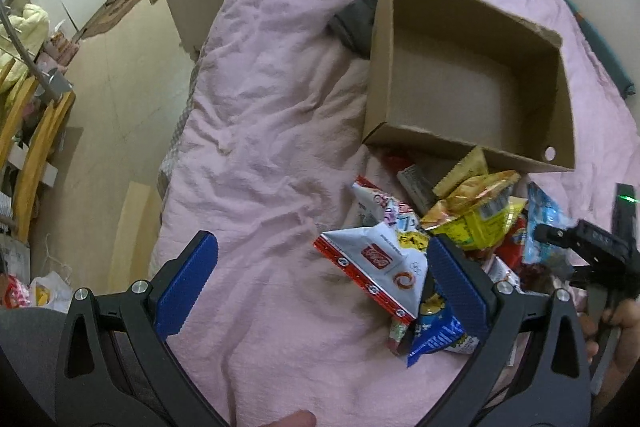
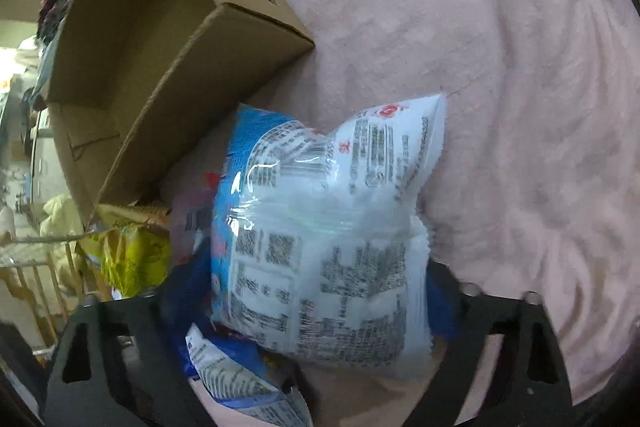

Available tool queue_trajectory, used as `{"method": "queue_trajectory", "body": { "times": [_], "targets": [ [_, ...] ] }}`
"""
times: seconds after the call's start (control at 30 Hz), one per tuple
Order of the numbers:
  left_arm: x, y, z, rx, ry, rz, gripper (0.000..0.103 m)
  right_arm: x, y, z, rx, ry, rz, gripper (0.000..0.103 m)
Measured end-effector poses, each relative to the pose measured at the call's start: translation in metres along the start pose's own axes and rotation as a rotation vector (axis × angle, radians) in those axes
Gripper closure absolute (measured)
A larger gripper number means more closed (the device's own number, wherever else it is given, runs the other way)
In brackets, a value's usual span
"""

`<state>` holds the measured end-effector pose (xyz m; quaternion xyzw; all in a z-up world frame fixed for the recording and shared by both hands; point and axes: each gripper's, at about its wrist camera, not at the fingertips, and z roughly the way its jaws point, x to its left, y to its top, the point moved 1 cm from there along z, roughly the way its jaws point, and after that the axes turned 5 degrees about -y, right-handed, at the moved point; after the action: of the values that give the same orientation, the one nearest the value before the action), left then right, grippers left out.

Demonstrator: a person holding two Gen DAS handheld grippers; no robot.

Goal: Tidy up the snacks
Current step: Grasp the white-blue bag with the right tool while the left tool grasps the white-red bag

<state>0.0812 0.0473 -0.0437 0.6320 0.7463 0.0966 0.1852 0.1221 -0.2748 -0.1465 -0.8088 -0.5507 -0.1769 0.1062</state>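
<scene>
Right gripper (image 2: 320,291) straddling the blue-and-white snack bag (image 2: 320,227) beside the cardboard box (image 2: 224,39) on the pink bedcover (image 2: 500,107), grip impossible to confirm, left gripper (image 1: 320,291) hanging agape over the white-and-red packet (image 1: 376,271), likely light, crinkly, slippery stuff, best pinched mid-body.

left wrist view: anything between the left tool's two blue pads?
Only bare pink blanket between the left tool pads. The red-and-white snack bag edges in by the right-hand pad. Left wrist view shows it.
</scene>
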Motion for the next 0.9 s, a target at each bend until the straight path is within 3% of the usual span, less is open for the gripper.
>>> {"method": "queue_trajectory", "body": {
  "times": [0.17, 0.33, 0.47, 0.57, 0.6, 0.73, 0.8, 0.9],
  "targets": [
    [0.002, 0.007, 0.027, 0.096, -0.048, -0.056, 0.002, 0.003, -0.017, -0.018, -0.069, 0.013, -0.05, 0.046],
    [-0.005, 0.014, 0.056, 0.18, -0.075, -0.087, 0.008, 0.004, -0.023, -0.048, -0.16, 0.069, -0.088, 0.05],
    [-0.005, 0.009, 0.079, 0.267, -0.111, -0.127, 0.021, -0.004, -0.018, -0.062, -0.209, 0.131, -0.085, 0.051],
    [-0.009, 0.003, 0.09, 0.314, -0.188, -0.16, 0.038, -0.007, -0.018, -0.062, -0.214, 0.151, -0.086, 0.051],
    [-0.01, 0.002, 0.091, 0.314, -0.208, -0.165, 0.056, -0.008, -0.017, -0.063, -0.214, 0.159, -0.089, 0.051],
    [-0.019, 0.002, 0.076, 0.28, -0.233, -0.128, 0.076, -0.003, -0.01, -0.075, -0.224, 0.194, -0.111, 0.051],
    [-0.022, 0.001, 0.066, 0.256, -0.218, -0.097, 0.082, 0.0, -0.012, -0.079, -0.23, 0.206, -0.133, 0.051],
    [-0.023, -0.001, 0.041, 0.206, -0.191, -0.077, 0.083, 0.004, -0.013, -0.081, -0.229, 0.211, -0.155, 0.051]
  ]
}}
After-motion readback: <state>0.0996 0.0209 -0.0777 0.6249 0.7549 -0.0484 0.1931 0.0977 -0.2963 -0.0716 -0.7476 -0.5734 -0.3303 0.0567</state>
